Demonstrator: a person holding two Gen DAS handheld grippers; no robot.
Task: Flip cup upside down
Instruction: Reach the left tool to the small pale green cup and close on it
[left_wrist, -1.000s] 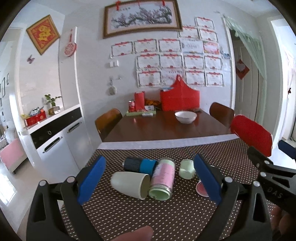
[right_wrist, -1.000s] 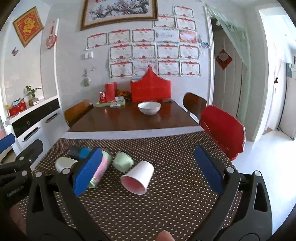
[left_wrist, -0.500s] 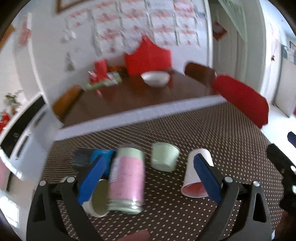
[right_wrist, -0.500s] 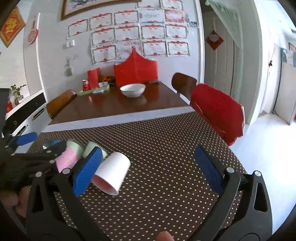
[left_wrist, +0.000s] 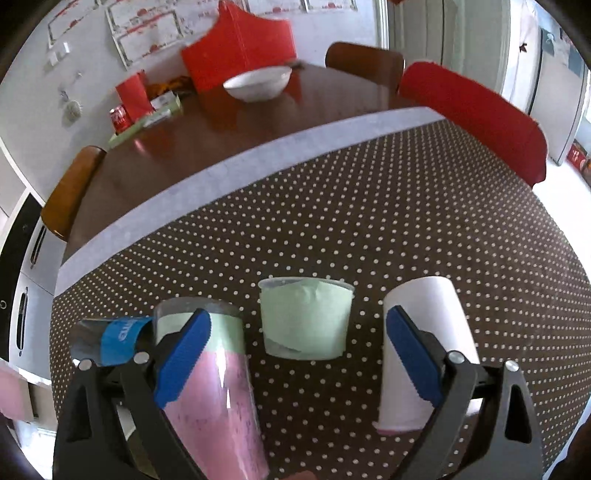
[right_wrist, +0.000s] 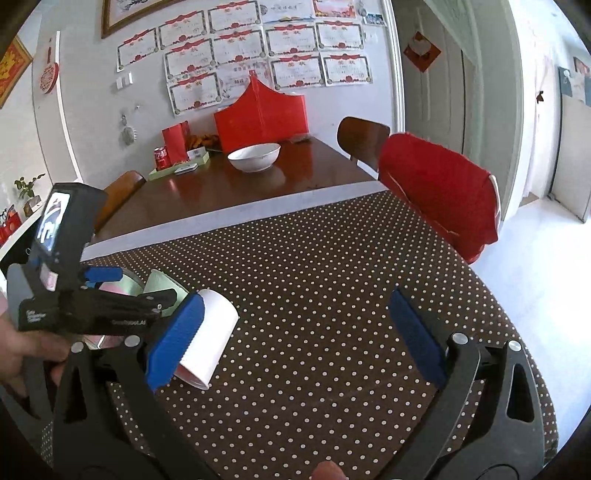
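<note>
Your left gripper (left_wrist: 295, 363) jaws spread wide over the dotted cloth (left_wrist: 369, 206), blue cup (left_wrist: 110, 341) far left, pink cup (left_wrist: 210, 380) on its side, green cup (left_wrist: 304, 323) between the pads, white cup (left_wrist: 424, 354) lying right, your right gripper (right_wrist: 295, 332) open, empty.
</note>
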